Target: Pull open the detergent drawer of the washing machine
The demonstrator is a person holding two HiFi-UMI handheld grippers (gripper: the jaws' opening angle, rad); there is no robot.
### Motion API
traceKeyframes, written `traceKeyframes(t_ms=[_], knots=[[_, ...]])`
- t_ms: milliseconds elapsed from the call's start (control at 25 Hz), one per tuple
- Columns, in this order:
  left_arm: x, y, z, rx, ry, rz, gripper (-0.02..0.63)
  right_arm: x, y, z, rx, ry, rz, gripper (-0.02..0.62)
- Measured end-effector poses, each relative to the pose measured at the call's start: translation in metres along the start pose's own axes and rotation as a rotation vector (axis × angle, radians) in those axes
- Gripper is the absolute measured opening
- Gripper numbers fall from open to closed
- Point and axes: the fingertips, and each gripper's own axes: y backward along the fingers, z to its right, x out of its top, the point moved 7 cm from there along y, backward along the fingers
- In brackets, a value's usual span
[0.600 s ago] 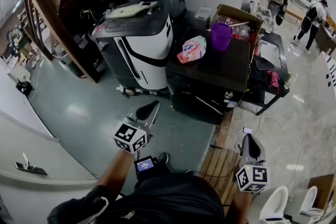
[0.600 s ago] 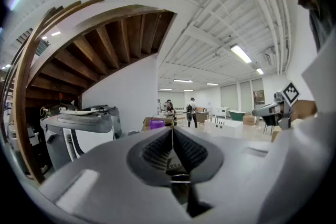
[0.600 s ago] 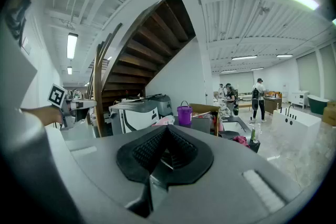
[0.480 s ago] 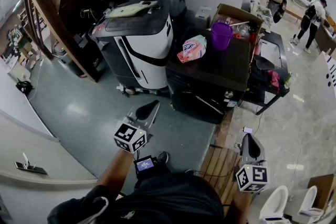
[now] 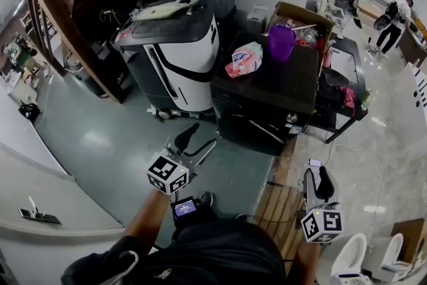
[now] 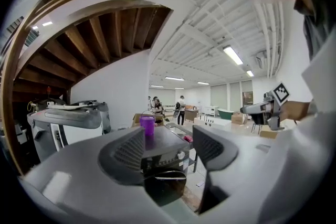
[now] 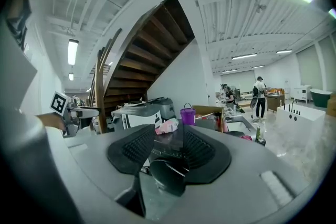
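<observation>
Head view: you reach forward, roughly level, with left tongs [image 5: 198, 142] and right tongs [image 5: 317, 178], both spread and empty. The washing machine [image 5: 280, 85] stands ahead of you, well apart from both.

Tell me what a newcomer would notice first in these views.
The dark washing machine stands mid-frame in the head view, with a purple bucket and a pink bag on its top. In the foreground the left gripper and right gripper both point toward it with jaws open, holding nothing and well short of it.
</observation>
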Motion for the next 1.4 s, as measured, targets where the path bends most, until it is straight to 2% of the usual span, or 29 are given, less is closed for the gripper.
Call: traceKeyframes(t_ms=[280, 800, 1160, 1400], knots=[[-0.003, -0.003, -0.022, -0.041, 0.007, -0.002, 0.341, 0.002, -0.016, -0.018, -0.009, 0.001, 0.002, 0.192], [0.005, -0.019, -0.123, -0.140, 0.011, -0.003, 0.342, 0.023, -0.082, -0.075, -0.114, 0.019, 0.012, 0.192], [-0.008, -0.034, -0.187, -0.212, 0.051, 0.016, 0.341, 0.031, -0.125, -0.112, -0.192, 0.054, -0.015, 0.191], [-0.017, -0.037, -0.214, -0.244, 0.077, 0.018, 0.342, 0.034, -0.142, -0.132, -0.218, 0.072, -0.032, 0.191]])
